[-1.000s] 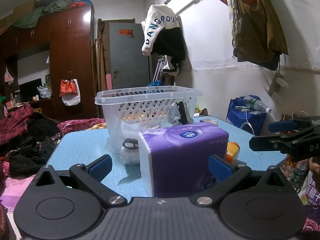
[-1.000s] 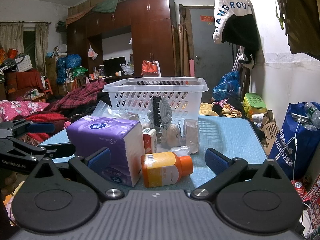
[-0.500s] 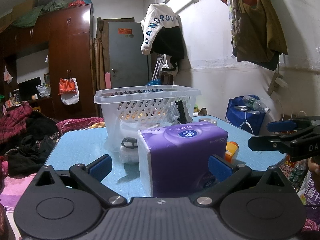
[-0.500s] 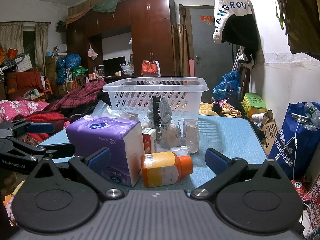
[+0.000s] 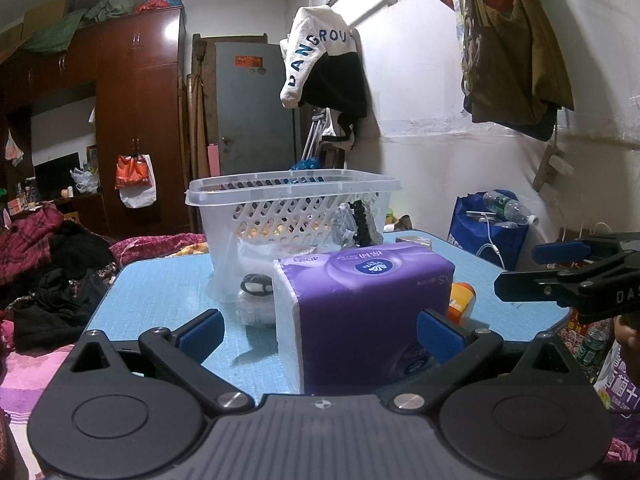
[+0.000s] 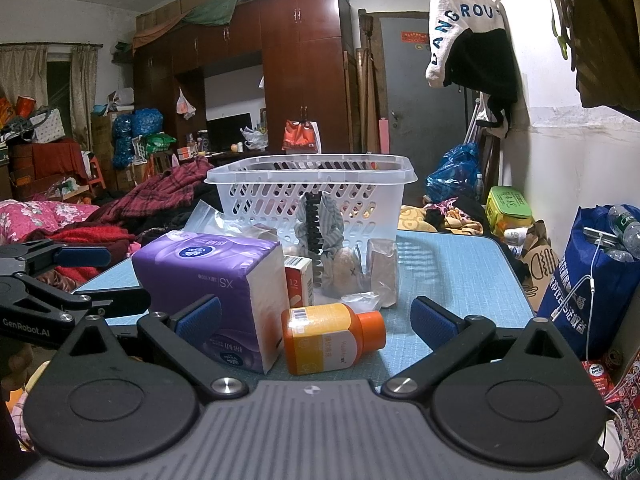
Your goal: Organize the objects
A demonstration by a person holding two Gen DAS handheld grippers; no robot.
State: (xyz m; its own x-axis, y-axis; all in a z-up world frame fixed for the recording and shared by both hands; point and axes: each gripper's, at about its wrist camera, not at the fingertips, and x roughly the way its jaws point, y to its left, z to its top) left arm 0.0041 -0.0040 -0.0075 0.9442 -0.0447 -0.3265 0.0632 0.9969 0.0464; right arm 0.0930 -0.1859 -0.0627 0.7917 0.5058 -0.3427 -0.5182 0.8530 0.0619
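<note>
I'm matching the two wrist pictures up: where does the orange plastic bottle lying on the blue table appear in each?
Left wrist: the orange plastic bottle is right of centre, mostly hidden behind the purple tissue pack.
Right wrist: low centre, on its side, cap pointing right, right of the pack.
Shared landmark: the white perforated plastic basket behind both.
</note>
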